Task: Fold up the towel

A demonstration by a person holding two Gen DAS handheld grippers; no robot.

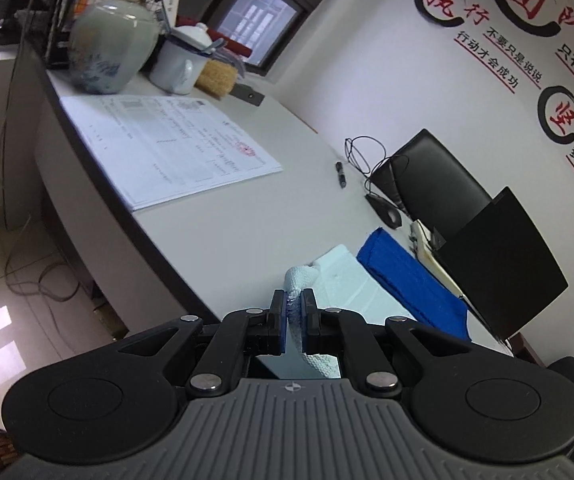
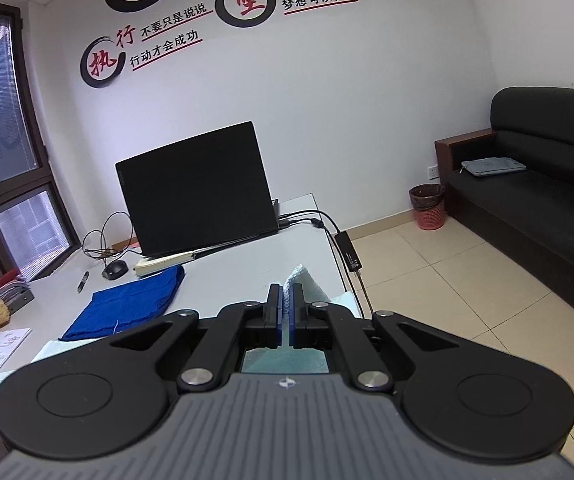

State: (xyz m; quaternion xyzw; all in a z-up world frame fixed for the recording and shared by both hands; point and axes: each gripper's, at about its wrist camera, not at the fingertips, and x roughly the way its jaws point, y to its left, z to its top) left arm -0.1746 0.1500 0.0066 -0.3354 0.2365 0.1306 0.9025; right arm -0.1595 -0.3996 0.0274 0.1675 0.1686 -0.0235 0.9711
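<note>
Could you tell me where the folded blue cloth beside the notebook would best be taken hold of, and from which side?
Probably at the near corner of the blue cloth, coming in low from the desk's front edge. It lies flat in layers, and that corner faces open desk; the notebook and laptop crowd its far end.

Open desk surface is lying between the paper sheet and the blue cloth; only a pen is sitting in that stretch. Far-left corner is being blocked by a ceramic jar, an enamel mug and a brush. The open laptop is standing upright behind the blue cloth, with a notebook, a mouse and looped cable crowding its base. Adapter cable is hanging off the right desk edge
</note>
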